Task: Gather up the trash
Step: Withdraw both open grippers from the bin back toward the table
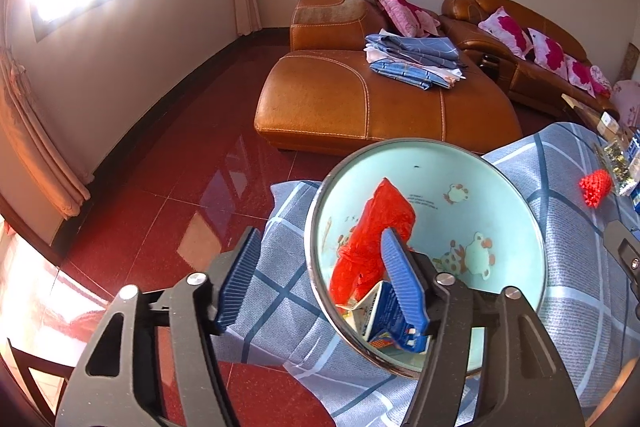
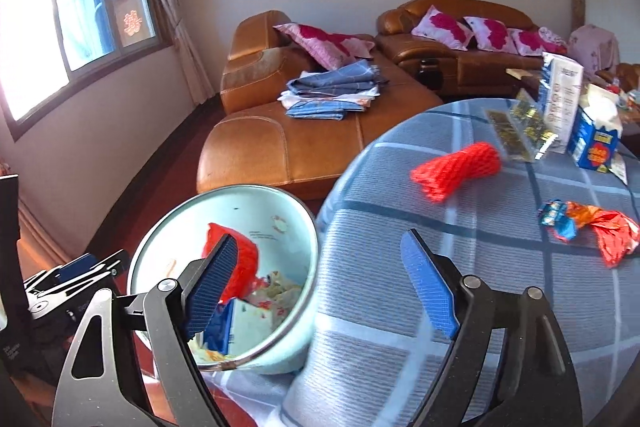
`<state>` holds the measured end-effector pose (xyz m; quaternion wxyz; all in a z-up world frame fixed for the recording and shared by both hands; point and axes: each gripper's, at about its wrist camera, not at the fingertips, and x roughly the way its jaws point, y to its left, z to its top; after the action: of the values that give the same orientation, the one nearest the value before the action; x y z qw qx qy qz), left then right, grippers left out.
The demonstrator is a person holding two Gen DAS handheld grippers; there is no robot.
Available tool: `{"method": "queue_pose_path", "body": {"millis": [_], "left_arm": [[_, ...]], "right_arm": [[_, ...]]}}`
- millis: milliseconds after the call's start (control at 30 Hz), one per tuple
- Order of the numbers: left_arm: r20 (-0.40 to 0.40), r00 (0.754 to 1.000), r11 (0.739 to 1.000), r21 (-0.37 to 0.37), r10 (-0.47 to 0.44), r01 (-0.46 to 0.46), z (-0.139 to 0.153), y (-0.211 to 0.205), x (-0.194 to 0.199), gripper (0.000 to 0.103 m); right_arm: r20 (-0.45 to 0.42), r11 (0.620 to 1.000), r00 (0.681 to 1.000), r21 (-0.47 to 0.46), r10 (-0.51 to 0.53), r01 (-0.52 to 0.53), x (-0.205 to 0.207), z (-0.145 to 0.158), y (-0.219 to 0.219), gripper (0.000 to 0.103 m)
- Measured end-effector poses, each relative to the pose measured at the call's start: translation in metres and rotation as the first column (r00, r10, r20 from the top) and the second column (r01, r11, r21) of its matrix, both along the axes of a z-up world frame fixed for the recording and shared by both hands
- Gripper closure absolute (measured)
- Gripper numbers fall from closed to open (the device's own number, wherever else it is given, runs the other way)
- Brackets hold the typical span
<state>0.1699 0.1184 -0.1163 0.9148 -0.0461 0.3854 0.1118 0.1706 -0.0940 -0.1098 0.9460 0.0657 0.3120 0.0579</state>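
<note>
We held both jaws open: left gripper (image 1: 320,275) straddling the basin (image 1: 520,187) rim, right gripper (image 2: 320,283) empty, lower centre.

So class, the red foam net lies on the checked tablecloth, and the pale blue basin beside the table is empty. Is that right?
Not quite. The basin is not empty: it already holds a red wrapper and a blue carton, as the left wrist view shows. The red foam net does lie on the checked tablecloth.
</note>
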Motion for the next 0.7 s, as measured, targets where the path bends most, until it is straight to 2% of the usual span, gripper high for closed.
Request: {"method": "queue_pose_path", "body": {"millis": [267,467,700], "left_arm": [[0.003,0.997,0.997,0.029,-0.074,0.074,-0.001,-0.032,-0.009,0.031],[0.011,0.989,0.988,0.045,-0.148,0.147,0.002,-0.06,-0.017,0.025],[0.017,0.976,0.974,0.064,-0.218,0.217,0.006,-0.093,-0.022,0.023]], "right_arm": [[-0.03,0.994,0.995,-0.055,-0.099,0.097,-0.009,-0.003,-0.038,0.013],[-0.026,0.986,0.987,-0.053,-0.16,0.159,-0.019,-0.002,-0.066,0.013],[-0.024,0.975,0.976,-0.046,-0.218,0.217,-0.029,0.002,-0.1,0.014]]}}
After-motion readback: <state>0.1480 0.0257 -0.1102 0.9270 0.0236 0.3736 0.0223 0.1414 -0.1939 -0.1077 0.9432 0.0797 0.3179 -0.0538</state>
